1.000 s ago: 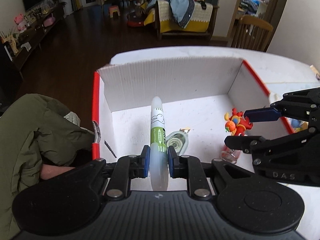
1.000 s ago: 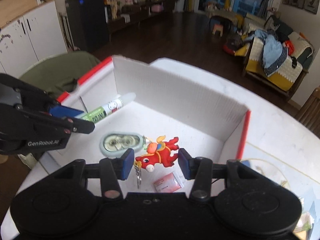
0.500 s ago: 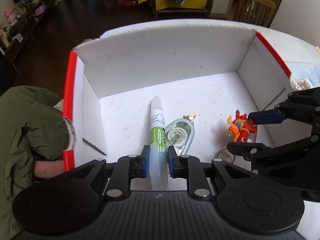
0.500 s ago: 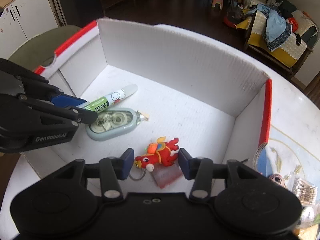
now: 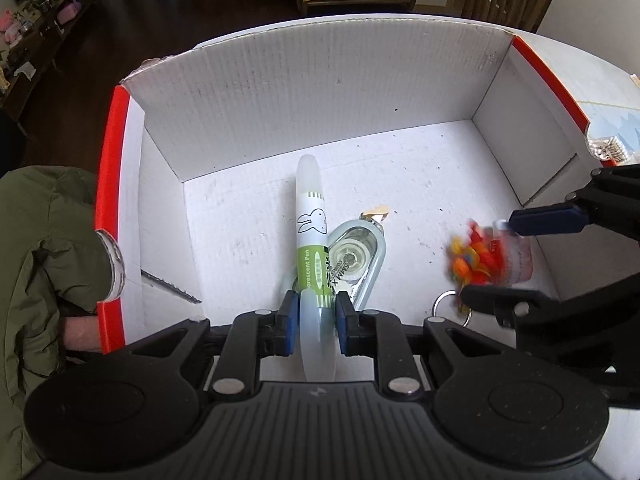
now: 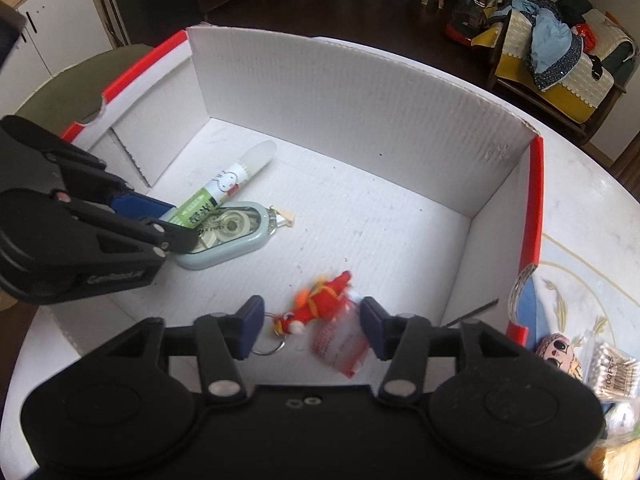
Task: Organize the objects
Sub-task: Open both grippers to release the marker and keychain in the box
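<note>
The left claw (image 5: 313, 317) pinches the rear of a light, stiff, slick-barrelled highlighter pen (image 5: 310, 236) lying in the white box (image 5: 320, 92) against the correction tape (image 5: 356, 258), best held mid-barrel, while the right claw (image 6: 312, 330), spread, straddles a soft red keychain toy (image 6: 320, 300).

I see matt corrugated cardboard on the box (image 5: 320, 92), scuffed inside. The highlighter pen (image 5: 310, 216) looks like smooth frosted plastic, the correction tape (image 6: 236, 236) glossy plastic. The horse keychain (image 6: 316, 304) carries a shiny metal ring.
</note>
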Available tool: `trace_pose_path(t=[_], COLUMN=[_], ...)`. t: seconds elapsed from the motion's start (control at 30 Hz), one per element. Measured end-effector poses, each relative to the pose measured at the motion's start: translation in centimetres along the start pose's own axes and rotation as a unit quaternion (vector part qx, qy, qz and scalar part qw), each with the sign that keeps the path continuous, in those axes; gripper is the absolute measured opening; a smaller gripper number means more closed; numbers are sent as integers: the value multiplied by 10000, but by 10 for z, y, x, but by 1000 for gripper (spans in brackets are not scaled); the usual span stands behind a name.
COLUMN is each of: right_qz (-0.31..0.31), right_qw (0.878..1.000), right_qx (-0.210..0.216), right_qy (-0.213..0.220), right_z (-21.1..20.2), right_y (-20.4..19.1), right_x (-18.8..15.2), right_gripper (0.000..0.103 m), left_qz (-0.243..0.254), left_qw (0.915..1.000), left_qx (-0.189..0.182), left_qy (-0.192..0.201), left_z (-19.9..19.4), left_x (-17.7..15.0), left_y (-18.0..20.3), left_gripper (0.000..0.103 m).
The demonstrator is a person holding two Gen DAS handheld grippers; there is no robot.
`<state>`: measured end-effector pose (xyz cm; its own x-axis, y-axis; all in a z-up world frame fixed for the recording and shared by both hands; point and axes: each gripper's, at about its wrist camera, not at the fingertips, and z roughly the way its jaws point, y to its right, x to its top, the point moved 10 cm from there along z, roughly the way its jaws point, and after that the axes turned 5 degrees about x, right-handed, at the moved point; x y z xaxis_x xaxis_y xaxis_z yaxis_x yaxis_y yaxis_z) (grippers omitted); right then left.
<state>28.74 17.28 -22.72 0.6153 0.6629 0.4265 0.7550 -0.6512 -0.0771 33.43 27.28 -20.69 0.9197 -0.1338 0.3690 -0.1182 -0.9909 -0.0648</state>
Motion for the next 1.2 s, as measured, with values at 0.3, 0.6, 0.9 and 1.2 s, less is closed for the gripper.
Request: trace_pose_path(t=[0.3,0.6,0.9,1.2], right_qz=[-147,-205,-105,-10], right_qw=[9991,9960,9907,9852], right_qx=[62,166,317,383], right_qy=[385,850,1319,1672], right_z=[-37,-88,-142,-183], right_y=[-4,-9,-7,-1], right_x=[5,-2,-18,-48], right_gripper=[62,63,64,68], left_qz=[-76,-114,-163,-99], left_qw=[9996,9973,9941,9891], left_qx=[27,-30,-216,-329], left_qy=[270,722,1050,1433], left_z=[-18,-59,-106,-153], left_x=[1,2,-8,-24], left_y=[-2,7,27,65], left_gripper=[48,58,61,72])
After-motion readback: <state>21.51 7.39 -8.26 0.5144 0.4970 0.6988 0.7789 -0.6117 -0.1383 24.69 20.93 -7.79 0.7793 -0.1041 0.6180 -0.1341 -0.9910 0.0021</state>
